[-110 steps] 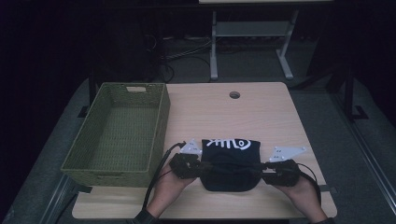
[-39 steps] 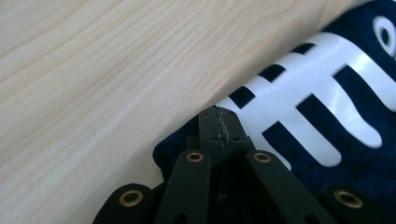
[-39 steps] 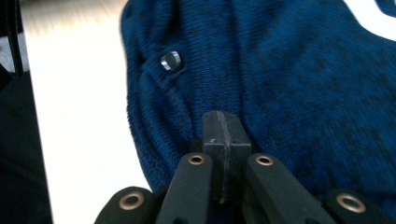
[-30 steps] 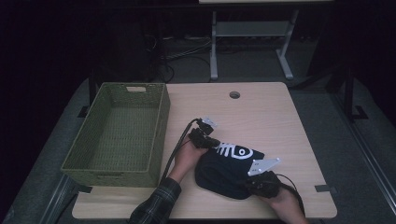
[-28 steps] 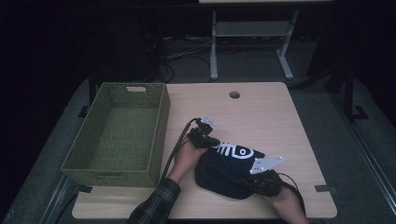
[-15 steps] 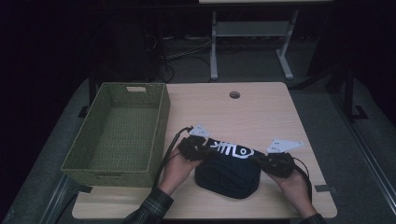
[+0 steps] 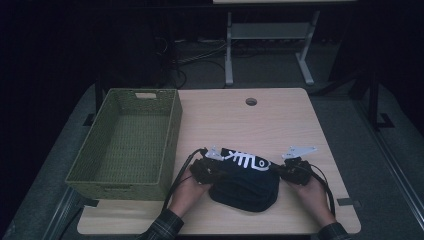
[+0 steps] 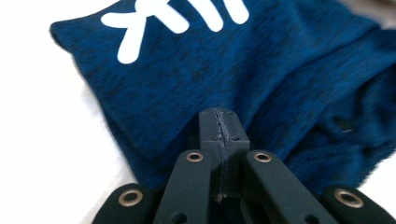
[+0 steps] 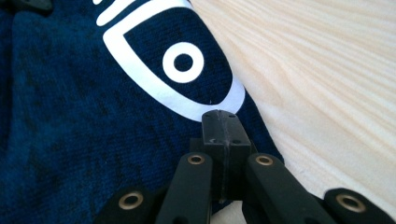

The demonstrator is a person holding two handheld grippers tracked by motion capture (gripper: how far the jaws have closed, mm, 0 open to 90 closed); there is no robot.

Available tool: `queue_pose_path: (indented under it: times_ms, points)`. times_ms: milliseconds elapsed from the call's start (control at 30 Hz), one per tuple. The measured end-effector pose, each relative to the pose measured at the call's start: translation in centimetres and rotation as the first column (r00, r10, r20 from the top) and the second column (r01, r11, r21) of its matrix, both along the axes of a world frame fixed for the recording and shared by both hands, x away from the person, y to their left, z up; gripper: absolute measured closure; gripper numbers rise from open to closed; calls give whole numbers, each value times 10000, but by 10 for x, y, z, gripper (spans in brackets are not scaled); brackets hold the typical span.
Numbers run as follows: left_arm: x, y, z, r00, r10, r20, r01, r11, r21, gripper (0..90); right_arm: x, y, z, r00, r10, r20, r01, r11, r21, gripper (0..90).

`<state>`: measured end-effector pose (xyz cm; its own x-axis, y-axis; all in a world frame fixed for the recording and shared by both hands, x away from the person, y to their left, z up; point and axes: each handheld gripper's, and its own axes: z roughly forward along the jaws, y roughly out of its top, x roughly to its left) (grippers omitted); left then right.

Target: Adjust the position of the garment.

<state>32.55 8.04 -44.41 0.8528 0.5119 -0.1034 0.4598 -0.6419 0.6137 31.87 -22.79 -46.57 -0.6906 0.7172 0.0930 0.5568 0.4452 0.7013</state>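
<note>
Navy shirt (image 7: 245, 182) lies folded on desk (image 7: 280, 120); left gripper (image 8: 219, 122) & right gripper (image 9: 223, 125) each pinch an edge. Basket (image 7: 127, 142) empty, so transfer not yet done.

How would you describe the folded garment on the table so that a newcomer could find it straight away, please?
Start at the wooden table, with the green woven basket on its left side. To the right of the basket, near the front edge, lies the dark blue garment, between the left gripper and the right gripper. Its white fish-skeleton print marks it out.
</note>
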Motion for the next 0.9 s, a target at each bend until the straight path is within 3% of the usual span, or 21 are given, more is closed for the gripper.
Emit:
queue_pose_path:
  times_ms: [233, 433, 533, 600, 733, 800, 900]
  points:
    - [8, 2, -3, 9998, 156, 149, -160, 9996, 217, 900, -6, 1, -1, 9999, 83, -72, -84, 9999, -128, 900]
    - [15, 6, -2, 9994, 332, -87, -334, 9993, -187, 900, -11, 0, 1, 9998, 167, 81, -167, 9999, 35, 895]
    - [15, 8, 2, 9992, 381, -106, -384, 9987, -348, 885, -16, -3, 5, 9990, 147, 428, -154, 9998, 145, 787]
    - [17, 12, 8, 9983, 544, -216, -558, 9960, -703, 840, -20, -8, 8, 9981, 52, 608, -70, 9995, 295, 730]
    - [19, 17, 12, 9953, 909, -329, -938, 9903, -1023, 684, -27, -20, 13, 9952, -481, 852, 458, 9985, 291, 562]
    - [21, 19, 13, 9943, 1050, -206, -1065, 9900, -930, 570, -30, -27, 13, 9920, -795, 984, 790, 9968, 90, 476]
    - [23, 20, 13, 9916, 1276, -197, -1290, 9859, -1062, 502, -33, -32, 12, 9895, -986, 1057, 984, 9951, 71, 396]
